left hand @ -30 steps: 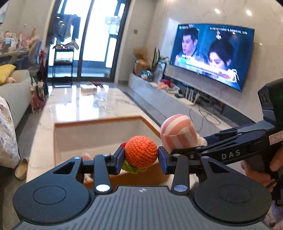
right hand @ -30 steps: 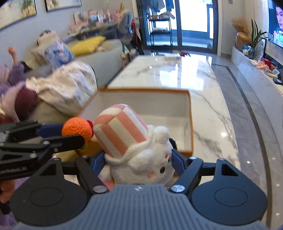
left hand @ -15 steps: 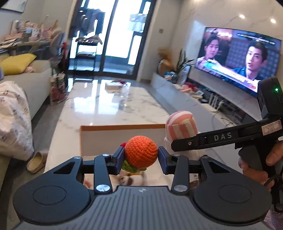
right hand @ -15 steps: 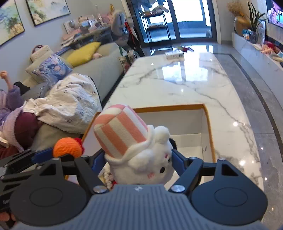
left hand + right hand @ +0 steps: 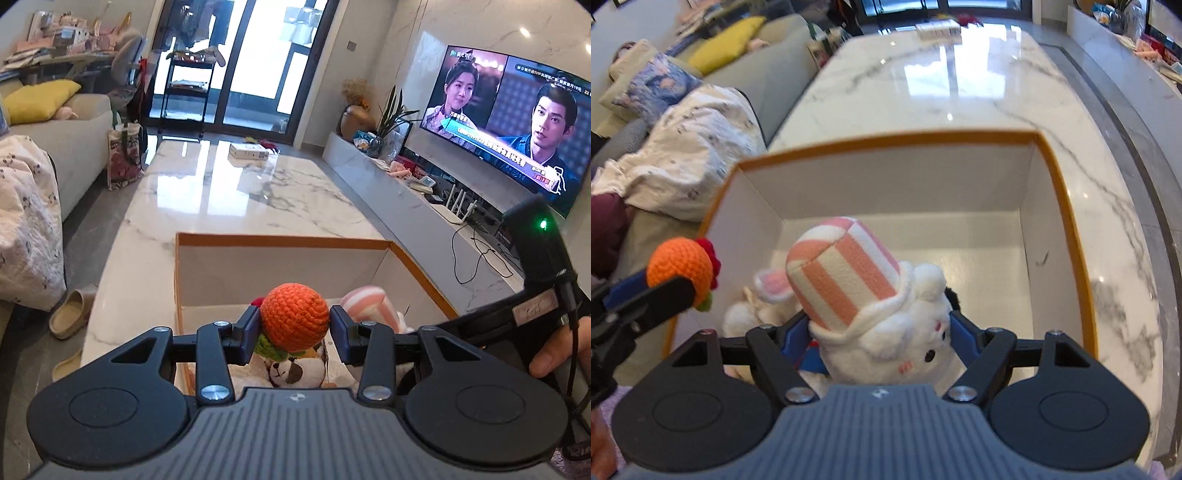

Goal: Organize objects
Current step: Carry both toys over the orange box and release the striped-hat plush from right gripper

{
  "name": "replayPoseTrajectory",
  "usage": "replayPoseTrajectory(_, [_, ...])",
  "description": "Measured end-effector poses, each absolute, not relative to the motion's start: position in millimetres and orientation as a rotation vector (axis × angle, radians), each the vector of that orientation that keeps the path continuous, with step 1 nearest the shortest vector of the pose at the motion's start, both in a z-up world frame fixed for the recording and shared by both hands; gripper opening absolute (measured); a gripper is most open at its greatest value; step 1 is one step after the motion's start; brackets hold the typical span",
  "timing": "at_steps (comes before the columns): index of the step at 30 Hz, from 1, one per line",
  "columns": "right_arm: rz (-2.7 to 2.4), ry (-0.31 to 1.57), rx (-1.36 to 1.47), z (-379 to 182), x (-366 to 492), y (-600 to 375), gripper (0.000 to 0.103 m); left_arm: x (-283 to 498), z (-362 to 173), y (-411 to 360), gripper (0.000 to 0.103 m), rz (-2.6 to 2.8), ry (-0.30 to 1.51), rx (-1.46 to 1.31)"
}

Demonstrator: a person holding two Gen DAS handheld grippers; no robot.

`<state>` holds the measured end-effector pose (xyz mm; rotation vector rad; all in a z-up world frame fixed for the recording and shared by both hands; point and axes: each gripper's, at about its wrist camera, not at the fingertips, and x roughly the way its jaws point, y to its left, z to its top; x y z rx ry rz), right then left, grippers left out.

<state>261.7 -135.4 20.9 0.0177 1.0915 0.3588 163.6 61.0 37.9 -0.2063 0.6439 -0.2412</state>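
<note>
My left gripper [image 5: 294,325] is shut on an orange crocheted ball toy [image 5: 294,316] with a green and red trim, held over the near end of an open white box with an orange rim [image 5: 280,242]. My right gripper [image 5: 877,338] is shut on a white plush bunny [image 5: 897,343] wearing a pink and cream striped hat [image 5: 842,271], also above the box [image 5: 886,138]. The crocheted toy [image 5: 681,267] shows at the left of the right wrist view. Other plush toys [image 5: 764,299] lie at the near end of the box; a small panda-like plush [image 5: 291,371] lies under the left gripper.
The box stands on a long white marble table [image 5: 236,192] with a small white carton [image 5: 248,151] at its far end. A sofa with a blanket [image 5: 694,147] and cushions runs along the left. A TV [image 5: 506,122] and low console line the right wall. Slippers [image 5: 70,314] lie on the floor.
Both grippers have moved forward and down over the box, each still holding its toy. The right gripper has tipped downward, so the inside of the box now fills its view.
</note>
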Motion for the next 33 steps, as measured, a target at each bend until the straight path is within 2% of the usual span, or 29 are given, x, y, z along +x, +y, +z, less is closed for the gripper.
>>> replayPoseTrajectory(8, [0.331, 1.179, -0.007, -3, 267, -142, 0.078, 170, 29, 61, 0.047, -0.247, 0.669, -0.216])
replayPoseTrajectory(13, [0.346, 1.180, 0.016, 0, 265, -148, 0.081, 173, 25, 59, 0.047, -0.253, 0.685, -0.217])
replayPoseTrajectory(18, [0.351, 1.170, 0.048, 4, 260, -157, 0.079, 176, 23, 59, 0.047, -0.261, 0.694, -0.219])
replayPoseTrajectory(19, [0.341, 1.172, 0.071, 5, 260, -161, 0.072, 176, 23, 58, 0.047, -0.262, 0.694, -0.220])
replayPoseTrajectory(20, [0.327, 1.176, 0.105, 4, 262, -164, 0.056, 176, 23, 58, 0.047, -0.264, 0.694, -0.221])
replayPoseTrajectory(22, [0.306, 1.192, 0.197, 4, 265, -174, 0.050, 177, 22, 57, 0.047, -0.268, 0.695, -0.224])
replayPoseTrajectory(27, [0.274, 1.250, 0.352, 8, 268, -179, 0.042, 175, 22, 50, 0.047, -0.287, 0.699, -0.208])
replayPoseTrajectory(28, [0.301, 1.275, 0.396, 8, 268, -179, 0.032, 176, 22, 50, 0.047, -0.291, 0.701, -0.207])
replayPoseTrajectory(29, [0.325, 1.297, 0.431, 7, 267, -175, 0.027, 175, 21, 50, 0.047, -0.292, 0.703, -0.206])
replayPoseTrajectory(33, [0.344, 1.268, 0.395, 17, 264, -163, 0.027, 176, 21, 50, 0.047, -0.291, 0.705, -0.203])
